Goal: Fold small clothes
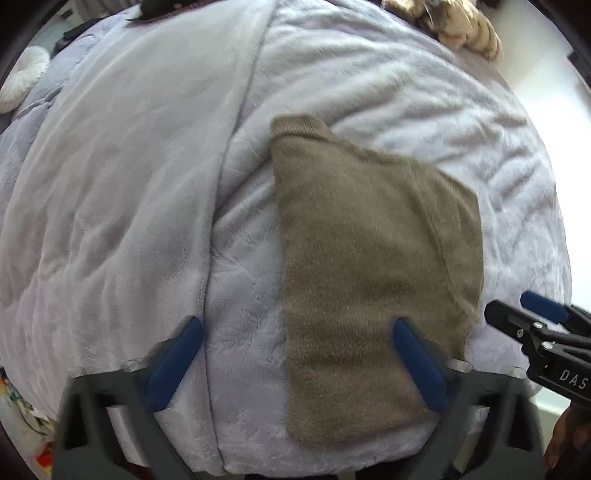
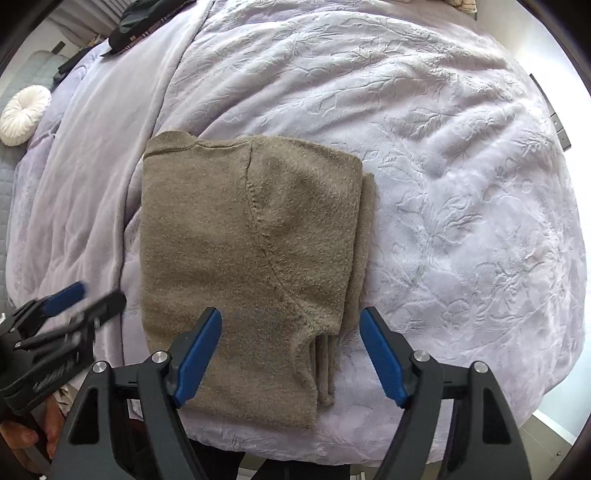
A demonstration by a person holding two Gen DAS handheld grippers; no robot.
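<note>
A taupe knit sweater lies folded into a tall rectangle on a lavender plush blanket, its ribbed collar at the far left corner. Stacked layers show along its right edge in the right wrist view. My left gripper hangs open over the sweater's near left edge; one fingertip is above the blanket, the other above the knit, and nothing is held. My right gripper stands open above the near right part of the sweater, also empty. Each gripper shows in the other's view: the right gripper, the left gripper.
A round white cushion sits at the far left, beside a grey quilted surface. Dark clothing lies at the far end of the bed, and a beige furry item at the far right. The bed's near edge runs just below the sweater.
</note>
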